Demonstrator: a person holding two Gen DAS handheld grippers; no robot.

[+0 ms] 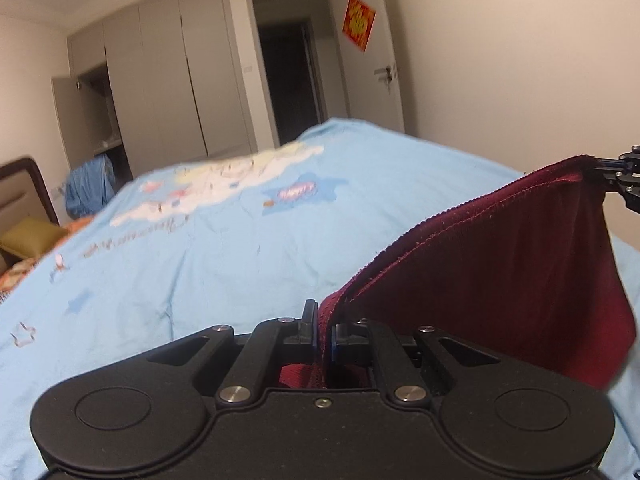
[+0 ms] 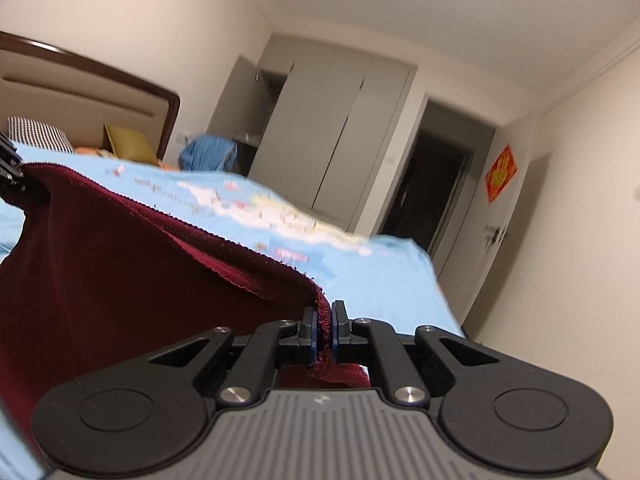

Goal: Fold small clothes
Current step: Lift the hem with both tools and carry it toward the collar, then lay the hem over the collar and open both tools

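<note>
Dark red cloth (image 1: 500, 264), one piece, hangs above the blue bed cover (image 1: 180, 248); the left gripper (image 1: 322, 332) is closed on one corner. From the right wrist, the right gripper (image 2: 325, 330) pinches another corner (hem stretched between both).

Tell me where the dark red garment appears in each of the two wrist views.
Left wrist view: dark red garment fills the lower right, stretched from the near jaws up to the right edge.
Right wrist view: garment fills the lower left, running to the left edge.
Shared landmark: grey wardrobe.
</note>
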